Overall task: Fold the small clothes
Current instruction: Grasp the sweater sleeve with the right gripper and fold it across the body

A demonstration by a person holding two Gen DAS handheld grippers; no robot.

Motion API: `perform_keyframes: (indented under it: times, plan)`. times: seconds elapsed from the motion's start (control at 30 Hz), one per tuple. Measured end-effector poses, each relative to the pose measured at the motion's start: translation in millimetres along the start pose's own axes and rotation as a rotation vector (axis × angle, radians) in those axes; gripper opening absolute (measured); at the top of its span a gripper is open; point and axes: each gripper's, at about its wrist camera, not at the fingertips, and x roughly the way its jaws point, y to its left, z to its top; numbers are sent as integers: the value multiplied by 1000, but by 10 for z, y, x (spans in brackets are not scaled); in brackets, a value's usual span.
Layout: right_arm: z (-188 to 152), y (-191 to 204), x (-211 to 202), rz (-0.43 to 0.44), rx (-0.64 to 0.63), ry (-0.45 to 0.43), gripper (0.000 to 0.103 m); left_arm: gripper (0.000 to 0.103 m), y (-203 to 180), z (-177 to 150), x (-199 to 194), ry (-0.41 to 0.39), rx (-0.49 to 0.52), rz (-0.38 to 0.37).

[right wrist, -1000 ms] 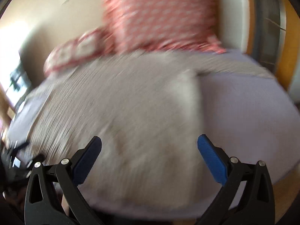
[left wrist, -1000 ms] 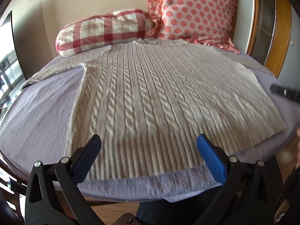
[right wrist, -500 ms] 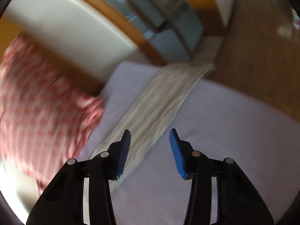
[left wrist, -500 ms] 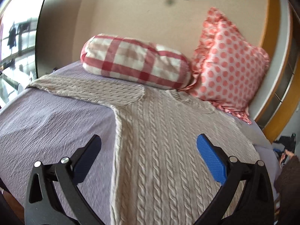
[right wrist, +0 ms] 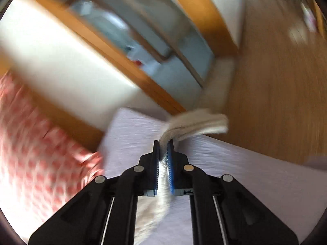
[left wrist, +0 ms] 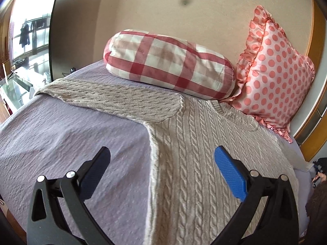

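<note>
A beige cable-knit sweater point(left wrist: 196, 155) lies flat on the lilac bedspread point(left wrist: 71, 143), its left sleeve point(left wrist: 114, 100) stretched out to the left. My left gripper point(left wrist: 161, 173) is open and hovers above the sweater's left side seam near the armpit. My right gripper point(right wrist: 163, 153) is shut on the sweater's right sleeve cuff point(right wrist: 196, 124), which sticks out past the fingertips; the rest of the sleeve hangs below the jaws. That view is motion-blurred.
A red-checked bolster pillow point(left wrist: 167, 63) and a pink polka-dot cushion point(left wrist: 273, 75) lean against the wall at the head of the bed. A window point(left wrist: 26, 40) is at left. Wooden floor point(right wrist: 276, 91) and a wood-framed door point(right wrist: 126, 47) lie beyond the bed's right edge.
My right gripper has closed on the right sleeve cuff and lifted it. My left gripper has shifted slightly closer to the left armpit, still open.
</note>
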Motion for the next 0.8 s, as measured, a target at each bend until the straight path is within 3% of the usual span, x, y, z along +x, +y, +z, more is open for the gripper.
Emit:
perform_keyframes:
  times: [0.1, 0.2, 0.27, 0.37, 0.5, 0.57, 0.63, 0.8]
  plan:
    - [-219, 876, -399, 128, -232, -44, 8, 101, 143, 16, -22, -9, -26, 23]
    - [-645, 1650, -666, 267, -404, -18, 8, 101, 248, 39, -46, -17, -52, 35]
    - [-1163, 2248, -793, 373, -533, 51, 8, 101, 305, 50, -56, -18, -62, 44]
    - [-2106, 2948, -765, 489, -686, 240, 8, 101, 401, 44, -88, -17, -83, 46]
    - [-3448, 3336, -580, 484, -868, 483, 8, 101, 511, 38, -156, -25, -76, 65]
    - [-3867, 3391, -567, 461, -937, 539, 8, 101, 599, 61, -214, -39, -61, 93]
    - [-4114, 3431, -600, 452, -979, 553, 8, 101, 683, 100, -239, -48, -54, 118]
    - [-4213, 3553, -756, 480, -1006, 511, 8, 101, 992, 313, -202, -55, -95, 171]
